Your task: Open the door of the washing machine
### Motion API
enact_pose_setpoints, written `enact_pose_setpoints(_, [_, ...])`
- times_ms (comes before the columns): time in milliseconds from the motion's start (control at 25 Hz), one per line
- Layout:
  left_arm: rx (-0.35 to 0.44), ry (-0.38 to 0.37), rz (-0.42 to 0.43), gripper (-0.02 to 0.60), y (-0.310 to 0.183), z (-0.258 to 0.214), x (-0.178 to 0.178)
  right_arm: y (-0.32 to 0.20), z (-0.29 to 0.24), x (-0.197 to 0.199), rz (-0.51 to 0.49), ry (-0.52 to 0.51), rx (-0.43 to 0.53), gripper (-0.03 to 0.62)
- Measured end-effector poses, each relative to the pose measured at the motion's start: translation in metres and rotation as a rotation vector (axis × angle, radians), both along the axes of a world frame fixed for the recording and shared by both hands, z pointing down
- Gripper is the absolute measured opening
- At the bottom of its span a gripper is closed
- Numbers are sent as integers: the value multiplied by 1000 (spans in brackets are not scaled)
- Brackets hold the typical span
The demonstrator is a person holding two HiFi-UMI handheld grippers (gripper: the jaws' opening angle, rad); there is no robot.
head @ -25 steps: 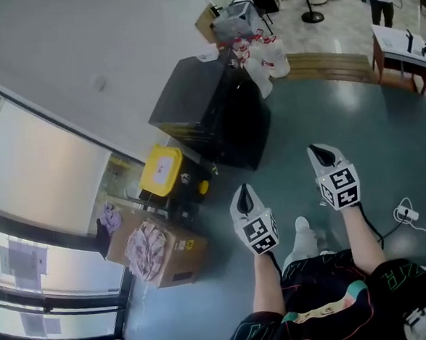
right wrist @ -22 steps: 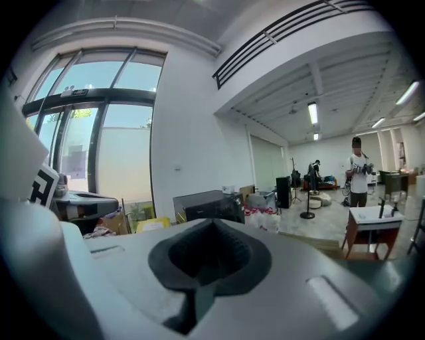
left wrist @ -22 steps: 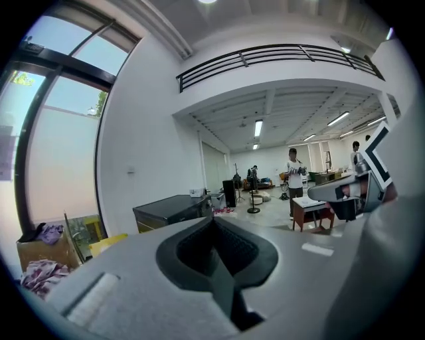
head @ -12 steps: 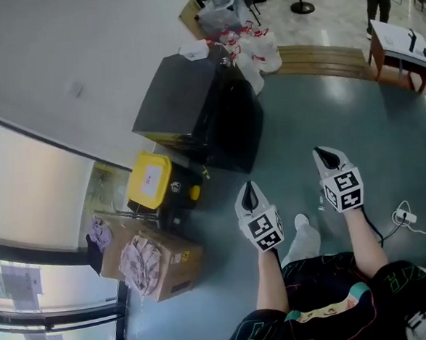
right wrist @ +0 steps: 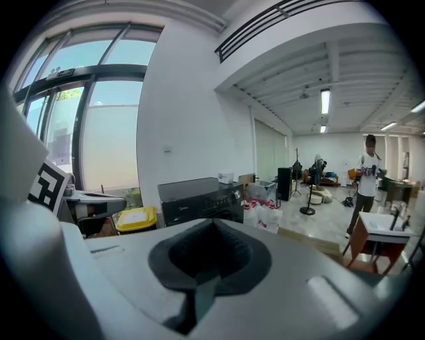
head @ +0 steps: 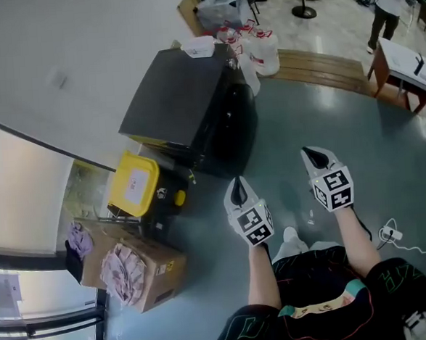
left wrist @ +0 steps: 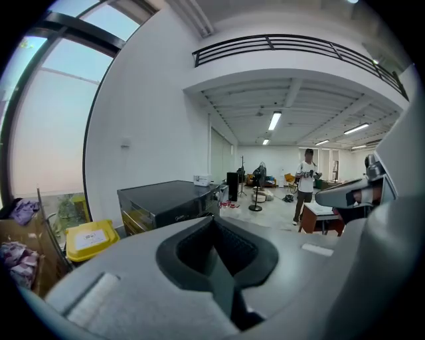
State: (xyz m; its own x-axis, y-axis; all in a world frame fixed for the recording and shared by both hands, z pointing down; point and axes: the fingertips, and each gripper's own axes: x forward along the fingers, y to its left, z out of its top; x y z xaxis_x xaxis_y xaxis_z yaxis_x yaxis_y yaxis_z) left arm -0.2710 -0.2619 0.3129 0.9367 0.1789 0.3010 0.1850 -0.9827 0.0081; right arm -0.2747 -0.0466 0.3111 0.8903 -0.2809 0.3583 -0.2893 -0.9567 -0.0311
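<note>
Now left gripper [head: 237,186], right gripper [head: 314,155] fingers together, empty; washing machine [head: 186,102] ahead, yellow bin [head: 132,184] beside, cardboard box [head: 136,269] beyond.

Left claw [head: 238,191] closed and empty, right claw [head: 316,157] closed and empty, both held forward side by side

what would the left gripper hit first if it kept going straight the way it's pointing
Probably the front of the black washing machine: the left gripper, jaws shut and empty, aims at it across the floor. It tilts slightly down, so the floor could come first; depth is unclear.
</note>
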Motion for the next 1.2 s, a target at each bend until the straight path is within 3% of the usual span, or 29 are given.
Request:
enact_pose_setpoints(400, [-58, -10, 22, 11, 12, 10, 59, 19, 3, 46, 23, -31, -62, 3])
enact_pose_setpoints(600, [-1, 3, 16, 11, 2, 1, 90, 40, 15, 73, 74, -52, -30, 3])
enact_pose_setpoints(880, [18, 15, -43, 11, -12, -4, 159, 25, 11, 164, 2, -3, 13, 3])
enact_pose_setpoints(1200, [45, -26, -30, 11, 35, 15, 251, 86, 24, 264, 47, -35, 61, 3])
